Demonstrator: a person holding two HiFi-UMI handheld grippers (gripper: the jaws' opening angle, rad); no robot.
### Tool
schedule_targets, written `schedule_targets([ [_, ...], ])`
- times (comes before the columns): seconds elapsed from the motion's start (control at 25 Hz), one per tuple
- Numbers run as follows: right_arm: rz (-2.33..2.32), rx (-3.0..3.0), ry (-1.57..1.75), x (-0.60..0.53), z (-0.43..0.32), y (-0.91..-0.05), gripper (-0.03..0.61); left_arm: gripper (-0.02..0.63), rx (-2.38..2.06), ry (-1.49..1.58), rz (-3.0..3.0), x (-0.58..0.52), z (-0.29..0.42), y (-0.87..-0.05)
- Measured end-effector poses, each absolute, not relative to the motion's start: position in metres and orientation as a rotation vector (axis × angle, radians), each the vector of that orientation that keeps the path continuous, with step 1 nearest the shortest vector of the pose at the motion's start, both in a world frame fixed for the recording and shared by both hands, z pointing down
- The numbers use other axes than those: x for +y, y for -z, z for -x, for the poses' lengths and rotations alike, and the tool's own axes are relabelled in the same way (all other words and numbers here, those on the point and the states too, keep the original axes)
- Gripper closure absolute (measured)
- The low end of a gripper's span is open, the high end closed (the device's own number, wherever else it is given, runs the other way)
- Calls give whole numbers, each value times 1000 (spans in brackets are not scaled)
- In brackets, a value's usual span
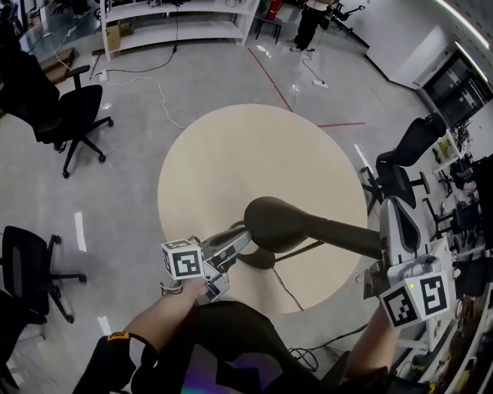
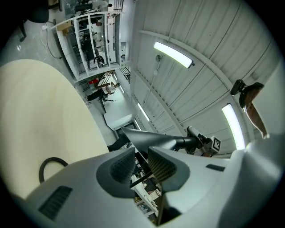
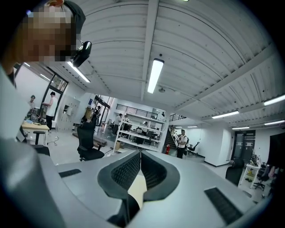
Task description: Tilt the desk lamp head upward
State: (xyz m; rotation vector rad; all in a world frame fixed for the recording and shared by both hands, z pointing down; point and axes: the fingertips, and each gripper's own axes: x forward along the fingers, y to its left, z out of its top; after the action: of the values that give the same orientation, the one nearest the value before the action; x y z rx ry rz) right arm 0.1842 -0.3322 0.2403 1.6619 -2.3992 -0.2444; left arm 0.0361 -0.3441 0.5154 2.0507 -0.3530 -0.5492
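Observation:
A black desk lamp stands on the round beige table (image 1: 231, 146). Its long cone-shaped head (image 1: 277, 223) hangs above the table's near edge and tapers rightward to my right gripper (image 1: 394, 206). My left gripper (image 1: 240, 248) points at the lamp's foot (image 1: 258, 259) under the wide end. In the left gripper view its jaws (image 2: 141, 164) stand a narrow gap apart; a thin black rod crosses behind the gap, with the lamp head (image 2: 151, 140) above. The right gripper (image 3: 140, 156) aims toward the ceiling, pads pressed together with nothing between them; no lamp shows in its view.
The lamp's black cable (image 1: 289, 291) runs off the near table edge. Black office chairs stand at the left (image 1: 73, 115), near left (image 1: 27, 262) and right (image 1: 408, 154). White shelving (image 1: 177, 19) and a person (image 1: 312, 23) are far back. Cluttered desks line the right side.

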Motion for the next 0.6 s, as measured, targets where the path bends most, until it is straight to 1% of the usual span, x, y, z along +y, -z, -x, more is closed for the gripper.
schedule_targets([
  [0.6, -1681, -2481, 98, -336, -184, -246, 565, 499, -315, 593, -2007, -363, -23, -501],
])
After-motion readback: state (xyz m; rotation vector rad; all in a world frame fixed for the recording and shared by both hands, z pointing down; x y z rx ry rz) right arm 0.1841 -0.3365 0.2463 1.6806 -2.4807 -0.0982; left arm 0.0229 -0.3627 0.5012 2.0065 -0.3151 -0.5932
